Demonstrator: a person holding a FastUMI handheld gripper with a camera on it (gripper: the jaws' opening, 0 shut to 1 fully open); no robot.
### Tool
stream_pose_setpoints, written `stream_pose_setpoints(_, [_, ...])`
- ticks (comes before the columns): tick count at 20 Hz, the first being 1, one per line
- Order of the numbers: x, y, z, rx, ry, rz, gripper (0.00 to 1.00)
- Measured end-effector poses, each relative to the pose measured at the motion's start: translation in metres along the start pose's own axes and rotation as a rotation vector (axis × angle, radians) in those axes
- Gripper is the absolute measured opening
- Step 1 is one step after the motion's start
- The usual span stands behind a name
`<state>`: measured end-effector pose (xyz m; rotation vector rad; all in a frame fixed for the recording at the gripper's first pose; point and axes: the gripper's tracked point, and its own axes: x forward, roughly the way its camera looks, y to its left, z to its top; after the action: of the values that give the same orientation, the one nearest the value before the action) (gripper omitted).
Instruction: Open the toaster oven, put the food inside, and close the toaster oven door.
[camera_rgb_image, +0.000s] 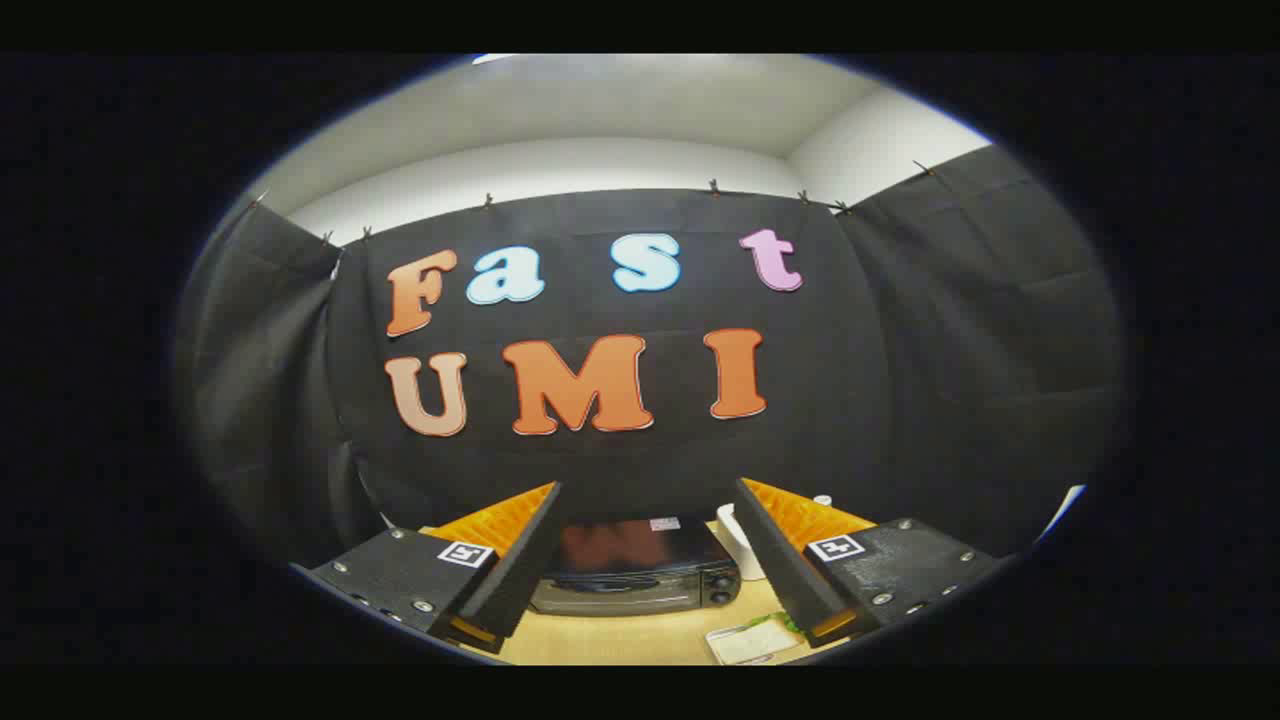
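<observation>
The black toaster oven (636, 566) stands on the wooden table (620, 635) against the booth's back wall, seen from above between and beyond my fingers. Its door looks shut, with two knobs (722, 588) at the right of its front. A white plate or tray (752, 643) with something green on it lies on the table just ahead of my right finger (790, 570); the food on it is mostly hidden. My gripper (648, 560) is held high and well back from the oven, open, with nothing between the fingers.
A white cup-like container (741, 538) stands right of the oven, partly behind my right finger. Black cloth walls close the booth at the back and on both sides. Bare table lies in front of the oven.
</observation>
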<state>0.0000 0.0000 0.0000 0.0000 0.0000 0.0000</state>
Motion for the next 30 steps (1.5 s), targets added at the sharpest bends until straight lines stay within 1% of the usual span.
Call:
stream_pose_setpoints(6, [-0.006,0.009,0.004,-0.035,0.019,0.0,0.98])
stream_pose_setpoints(12, [-0.013,0.009,0.015,-0.051,-0.001,-0.013,0.99])
stream_pose_setpoints(19, [-0.01,0.012,0.012,-0.086,0.0,-0.018,0.99])
stream_pose_setpoints(24, [0.011,0.036,-0.016,-0.084,0.026,0.02,0.99])
stream_pose_setpoints(30, [0.054,0.074,-0.082,-0.097,0.137,0.083,0.99])
